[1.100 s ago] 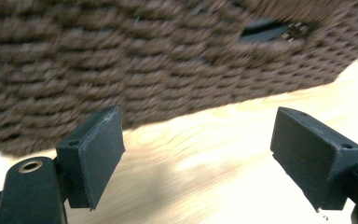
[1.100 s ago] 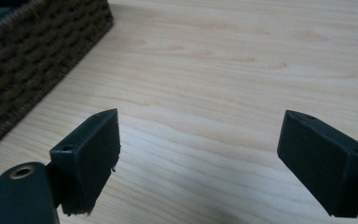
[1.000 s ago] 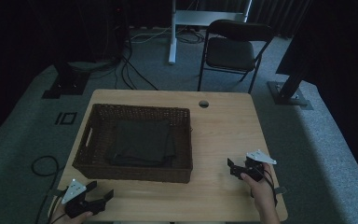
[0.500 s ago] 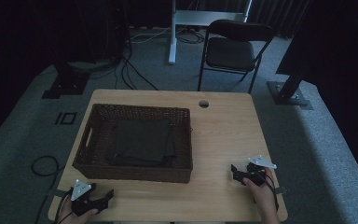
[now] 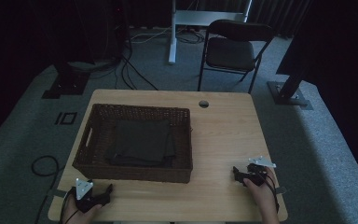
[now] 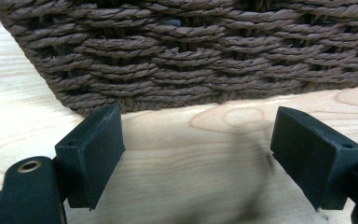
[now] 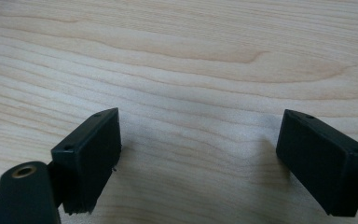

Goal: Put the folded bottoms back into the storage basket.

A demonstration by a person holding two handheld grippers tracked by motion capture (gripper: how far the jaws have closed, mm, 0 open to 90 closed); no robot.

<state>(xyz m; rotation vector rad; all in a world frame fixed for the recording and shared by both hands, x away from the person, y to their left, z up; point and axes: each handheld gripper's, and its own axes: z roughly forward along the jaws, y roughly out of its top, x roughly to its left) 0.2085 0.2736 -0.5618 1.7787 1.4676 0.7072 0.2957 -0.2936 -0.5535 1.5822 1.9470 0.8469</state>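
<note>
While the big wooden table (image 5: 223,140) is sitting quiet, the woven basket (image 5: 135,172) is resting on its left half with a dark folded cloth (image 5: 142,142) lying inside. Both claws are waiting wide open, holding nothing: the left gripper (image 5: 103,193) just beside the basket's near wall, the right gripper (image 5: 237,173) over bare wood. I think reaching in for the cloth is coming next, which needs lifting over the rim.

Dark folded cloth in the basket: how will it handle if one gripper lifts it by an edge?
The folded cloth looks soft and layered, so it will probably droop and unfold. It lies flat in the woven basket, so likely light. The basket's rough weave may snag it.
</note>
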